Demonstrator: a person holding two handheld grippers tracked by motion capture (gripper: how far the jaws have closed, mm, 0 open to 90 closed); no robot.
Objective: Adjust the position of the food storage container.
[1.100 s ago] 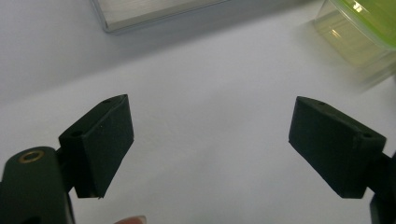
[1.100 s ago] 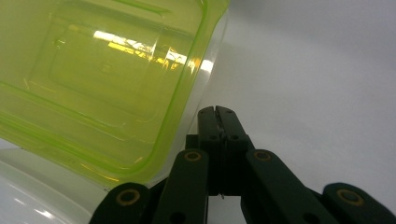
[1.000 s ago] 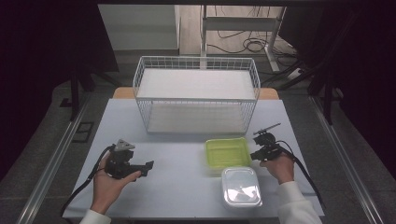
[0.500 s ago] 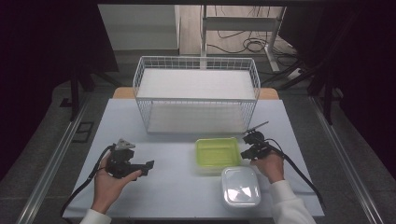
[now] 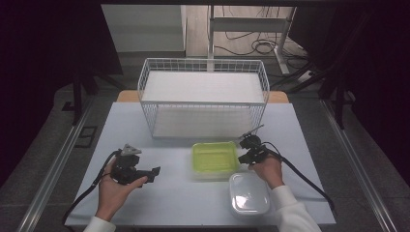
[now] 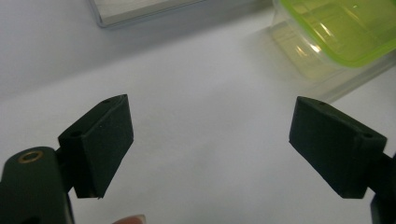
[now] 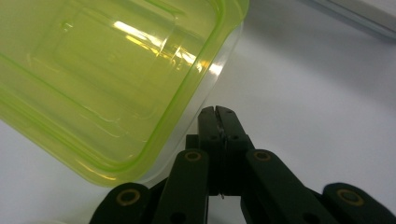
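The right claw, jaws pressed together on nothing, sits against the right rim of the green-lidded container at centre frame, likely nudging it sideways, though contact is hard to confirm. The left claw waits wide open on the surface, lower left

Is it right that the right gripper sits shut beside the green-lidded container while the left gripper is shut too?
Not quite. The right gripper is shut beside the green-lidded container, but the left gripper is open: the left gripper view shows its jaws wide apart over the bare table.
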